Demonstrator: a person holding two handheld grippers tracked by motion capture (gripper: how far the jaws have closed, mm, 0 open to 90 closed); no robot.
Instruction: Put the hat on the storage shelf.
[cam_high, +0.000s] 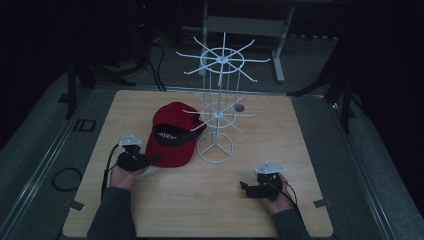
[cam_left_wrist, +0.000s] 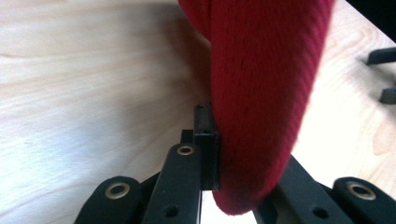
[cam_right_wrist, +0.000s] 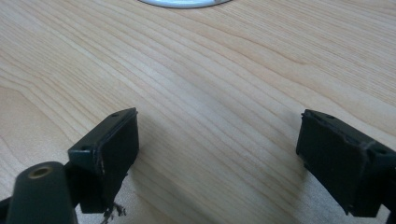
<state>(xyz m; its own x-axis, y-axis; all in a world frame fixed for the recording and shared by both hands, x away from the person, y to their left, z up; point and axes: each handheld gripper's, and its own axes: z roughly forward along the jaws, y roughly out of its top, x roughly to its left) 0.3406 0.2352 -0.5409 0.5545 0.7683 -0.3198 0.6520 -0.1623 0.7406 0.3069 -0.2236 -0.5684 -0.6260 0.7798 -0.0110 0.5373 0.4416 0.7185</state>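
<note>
A red cap (cam_high: 172, 131) with a dark lining lies on the wooden table (cam_high: 150, 210), left of centre. Its brim (cam_left_wrist: 261, 93) stands between the jaws of my left gripper (cam_left_wrist: 247, 154), which is shut on it. One black pad (cam_left_wrist: 205, 135) presses the brim's side; the other is hidden behind the cloth. From above, my left gripper (cam_high: 150, 160) sits at the cap's near left edge. A white wire rack (cam_high: 220, 100) with hooked arms stands just right of the cap. My right gripper (cam_high: 244, 186) rests low at the near right, and its jaws stand wide apart (cam_right_wrist: 224, 149) over bare wood.
The rack's round base ring (cam_right_wrist: 184, 3) lies ahead of the right gripper. Black cables (cam_high: 65, 179) trail off the table's left side. Dark stands (cam_high: 345, 100) and a grey frame (cam_high: 250, 25) rise behind the far edge. Bare wood spans the front and right.
</note>
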